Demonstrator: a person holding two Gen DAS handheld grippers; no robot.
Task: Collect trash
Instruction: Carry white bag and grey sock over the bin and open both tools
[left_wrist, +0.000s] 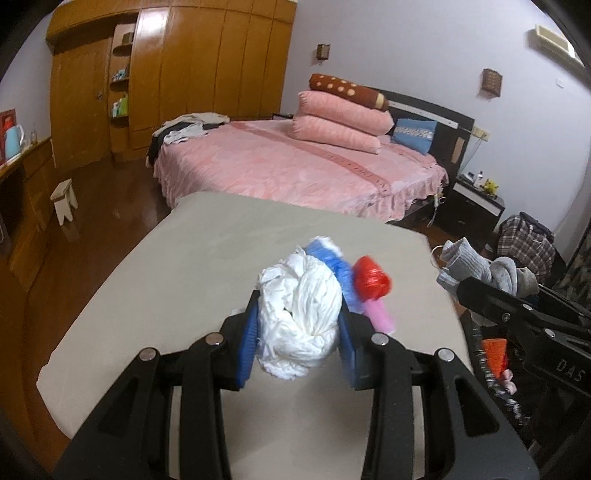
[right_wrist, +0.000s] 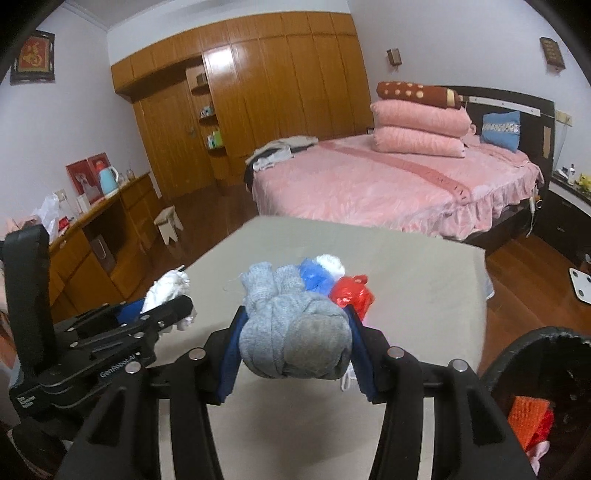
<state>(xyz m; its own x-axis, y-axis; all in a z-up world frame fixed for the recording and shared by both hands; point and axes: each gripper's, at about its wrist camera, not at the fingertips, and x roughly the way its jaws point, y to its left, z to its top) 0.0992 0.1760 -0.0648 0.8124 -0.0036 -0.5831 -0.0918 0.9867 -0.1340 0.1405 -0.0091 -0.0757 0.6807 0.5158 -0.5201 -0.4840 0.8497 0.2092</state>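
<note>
In the left wrist view my left gripper (left_wrist: 300, 312) is shut on a crumpled white paper wad (left_wrist: 299, 325), held above the beige table (left_wrist: 166, 280). The right wrist view shows my right gripper (right_wrist: 295, 314) shut on a balled grey sock (right_wrist: 295, 339), also off the table (right_wrist: 424, 295). Behind both, a red plastic bag (left_wrist: 371, 278) (right_wrist: 351, 293), a blue and white scrap (left_wrist: 328, 260) (right_wrist: 314, 275) and a pink piece (left_wrist: 382, 314) lie on the tabletop. The two grippers are side by side: the right gripper (left_wrist: 461, 290) and the left gripper (right_wrist: 177, 308) each appear in the other's view.
A black bin (right_wrist: 517, 354) stands at the table's right edge with an orange scrap (right_wrist: 528, 410) inside. A pink bed (left_wrist: 295, 166) lies beyond the table. A wooden wardrobe (right_wrist: 277, 92), a low cabinet (right_wrist: 92, 240) and a small stool (left_wrist: 64, 199) line the left.
</note>
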